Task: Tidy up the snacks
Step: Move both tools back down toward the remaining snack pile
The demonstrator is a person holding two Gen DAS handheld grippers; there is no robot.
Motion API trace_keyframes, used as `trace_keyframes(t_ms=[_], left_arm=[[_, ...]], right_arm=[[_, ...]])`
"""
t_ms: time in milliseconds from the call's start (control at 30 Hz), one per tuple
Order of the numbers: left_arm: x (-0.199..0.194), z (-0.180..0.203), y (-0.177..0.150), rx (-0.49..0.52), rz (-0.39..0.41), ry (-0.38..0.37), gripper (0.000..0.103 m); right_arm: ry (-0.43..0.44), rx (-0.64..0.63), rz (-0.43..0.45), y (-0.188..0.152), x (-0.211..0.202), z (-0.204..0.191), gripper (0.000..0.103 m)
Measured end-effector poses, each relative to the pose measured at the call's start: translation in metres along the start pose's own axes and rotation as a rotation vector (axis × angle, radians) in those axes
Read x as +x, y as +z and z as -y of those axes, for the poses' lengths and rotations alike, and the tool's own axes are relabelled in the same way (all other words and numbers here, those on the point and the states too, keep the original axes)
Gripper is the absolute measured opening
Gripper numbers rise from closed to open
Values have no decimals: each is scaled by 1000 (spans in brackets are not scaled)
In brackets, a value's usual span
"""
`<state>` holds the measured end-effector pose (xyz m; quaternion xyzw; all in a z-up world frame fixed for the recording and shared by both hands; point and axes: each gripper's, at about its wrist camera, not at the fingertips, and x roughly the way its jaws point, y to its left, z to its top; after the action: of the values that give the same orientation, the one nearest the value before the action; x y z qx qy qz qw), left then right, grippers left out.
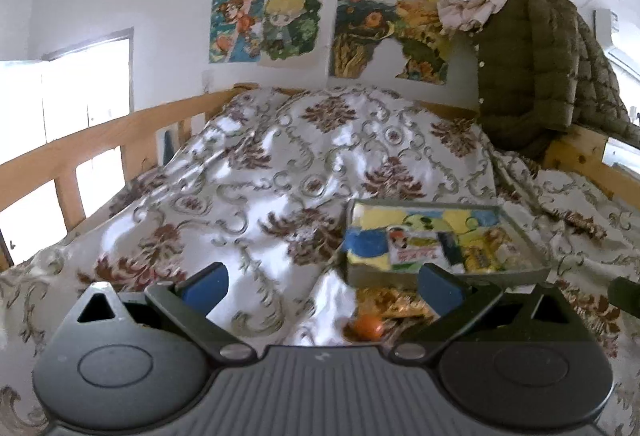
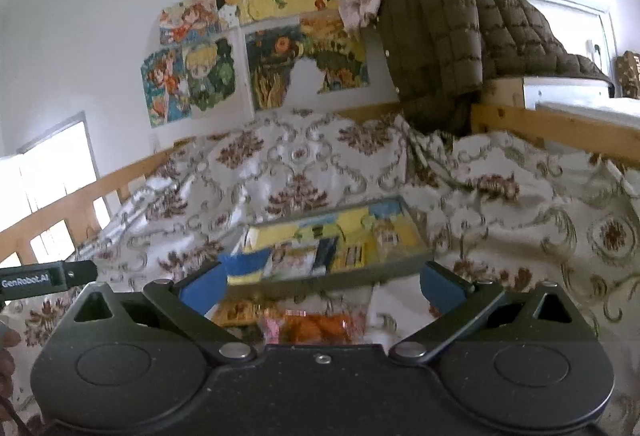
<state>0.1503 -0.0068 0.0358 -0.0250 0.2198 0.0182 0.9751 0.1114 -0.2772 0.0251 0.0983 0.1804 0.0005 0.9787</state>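
Both grippers hover low over a bed covered by a white quilt (image 1: pixel 280 163) with brown flower patterns. The left gripper (image 1: pixel 322 286) has its blue-padded fingers spread wide and holds nothing. The right gripper (image 2: pixel 322 284) is likewise spread wide and empty.

A shallow tray (image 1: pixel 516 272) with a cartoon-printed bottom lies on the quilt ahead of both grippers, to the right in the left wrist view. Inside it sit a few snack packets (image 1: pixel 416 250), side by side toward the near wall. More snacks lie loose on the quilt just in front of the tray: a small orange ball-shaped one (image 1: pixel 368 327) beside a yellow-orange packet (image 1: pixel 400 306), and, in the right wrist view, a clear bag of orange pieces (image 2: pixel 316 326) directly between the right gripper's fingers, not touched by them.

A green quilted jacket (image 1: pixel 532 71) hangs over the wooden bed frame, and cartoon posters (image 1: pixel 360 3) cover the wall.
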Motion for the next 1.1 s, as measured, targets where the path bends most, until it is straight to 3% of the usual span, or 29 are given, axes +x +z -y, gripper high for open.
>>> trace_keyframes(t_ms=[433,767,1100], left_arm=[[8,-36,-40,-32,-92,51,103],[26,-18,-67,127,-143,-14,103],[51,-11,-71,242,-188,-89,103]], right_arm=[[-7,-71,-146,-42,7,-19,102],[30,-157,-282,-71,27,-41,102],[41,-190,-341,-86,43,-48,102]])
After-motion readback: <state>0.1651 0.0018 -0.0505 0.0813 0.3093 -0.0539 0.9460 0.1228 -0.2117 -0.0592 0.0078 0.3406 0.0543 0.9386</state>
